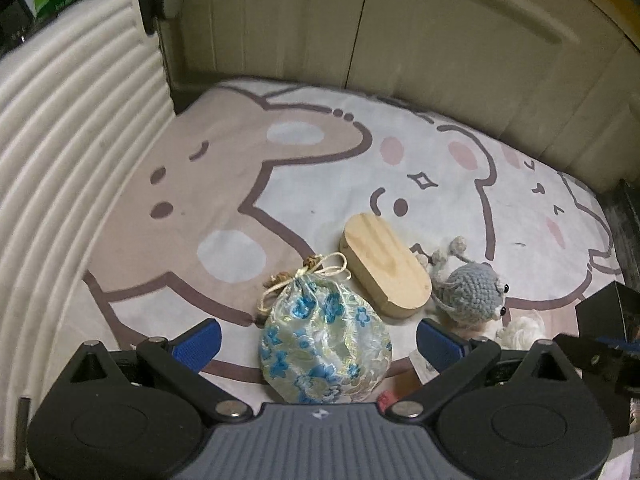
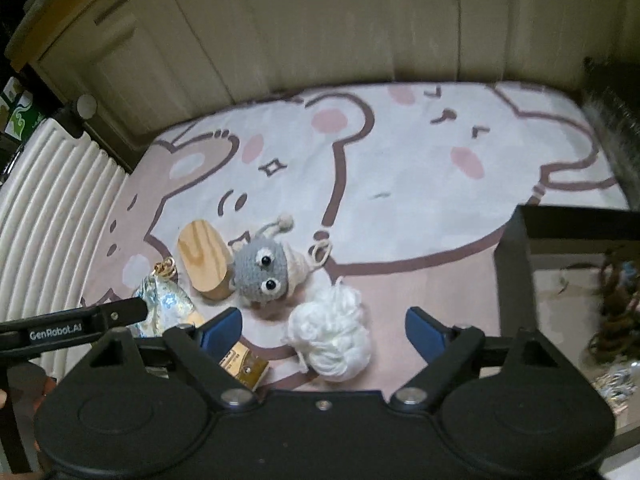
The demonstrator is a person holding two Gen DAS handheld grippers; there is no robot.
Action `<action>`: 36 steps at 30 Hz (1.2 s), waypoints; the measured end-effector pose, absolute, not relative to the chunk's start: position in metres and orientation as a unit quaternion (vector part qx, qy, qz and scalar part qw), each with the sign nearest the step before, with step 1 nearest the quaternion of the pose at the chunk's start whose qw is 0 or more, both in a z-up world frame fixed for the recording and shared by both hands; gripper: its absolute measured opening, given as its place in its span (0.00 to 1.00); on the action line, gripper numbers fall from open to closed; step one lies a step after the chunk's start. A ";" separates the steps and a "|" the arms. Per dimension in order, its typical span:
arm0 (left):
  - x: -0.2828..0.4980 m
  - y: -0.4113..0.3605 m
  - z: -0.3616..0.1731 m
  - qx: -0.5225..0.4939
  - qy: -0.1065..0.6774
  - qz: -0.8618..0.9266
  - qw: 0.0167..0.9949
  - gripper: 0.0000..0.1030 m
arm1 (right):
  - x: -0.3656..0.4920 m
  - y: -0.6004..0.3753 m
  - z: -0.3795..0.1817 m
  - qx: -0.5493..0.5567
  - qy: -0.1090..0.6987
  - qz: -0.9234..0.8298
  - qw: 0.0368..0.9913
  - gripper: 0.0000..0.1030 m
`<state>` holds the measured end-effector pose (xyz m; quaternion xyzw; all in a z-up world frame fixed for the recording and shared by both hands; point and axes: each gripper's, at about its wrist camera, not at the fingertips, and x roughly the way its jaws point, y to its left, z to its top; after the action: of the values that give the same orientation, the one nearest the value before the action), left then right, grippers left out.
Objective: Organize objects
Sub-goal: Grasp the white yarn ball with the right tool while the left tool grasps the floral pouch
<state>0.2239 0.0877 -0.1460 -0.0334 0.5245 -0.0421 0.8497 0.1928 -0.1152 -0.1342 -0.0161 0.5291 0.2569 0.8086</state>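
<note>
Left wrist view takes in a cartoon-bear rug (image 1: 224, 168) spread before pale cabinet doors (image 1: 400, 32), with a ribbed white cushion (image 1: 60, 140) standing along its left edge. From the right wrist view, a dark-framed box (image 2: 516, 272) sits at the right side of the rug, holding brownish tangled items too blurred to name.

Next in size is the floral drawstring pouch (image 1: 324, 340), pale with blue flowers. It lies between the fingers of the left gripper (image 1: 318, 340), its long axis running away from the camera, the gathered neck and cord knot pointing to the far side. The blue pads (image 1: 200, 340) stand wide apart, each clear of the pouch, so nothing is gripped.

A ball of white yarn (image 2: 332, 340) lies between the fingers of the right gripper (image 2: 324, 332), nearer the left pad than the right; those jaws are likewise spread wide and grasp nothing.

An oval wooden block (image 1: 384, 268) lies flat just beyond the pouch, its long axis running from far-left to near-right in the left wrist view. Its near-right end sits close against a grey crocheted toy (image 1: 472, 296), which faces right there; in the right wrist view its two eyes look up toward the camera, and its cream pom-pom feelers point away.

Smallest, a tan cardboard carton (image 2: 244, 368) shows partly beneath the right gripper's left finger.
</note>
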 end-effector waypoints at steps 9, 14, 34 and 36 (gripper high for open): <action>0.239 0.089 -0.172 -0.063 0.548 -0.037 0.833 0.99 | 0.204 -0.104 -0.157 -0.021 0.560 0.250 0.789 0.80; 0.247 0.088 -0.184 -0.072 0.561 -0.030 0.824 0.99 | 0.208 -0.101 -0.168 -0.020 0.574 0.248 0.780 0.78; 0.253 0.080 -0.207 -0.035 0.591 -0.009 0.806 0.97 | 0.210 -0.099 -0.189 -0.028 0.595 0.250 0.763 0.50; 0.253 0.081 -0.206 -0.032 0.591 -0.012 0.806 0.94 | 0.210 -0.099 -0.190 -0.032 0.596 0.248 0.763 0.48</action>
<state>0.2527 0.0808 -0.2063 -0.0323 0.5908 -0.0125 0.8061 0.2100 -0.0988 -0.1895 -0.0320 0.5956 0.2485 0.7632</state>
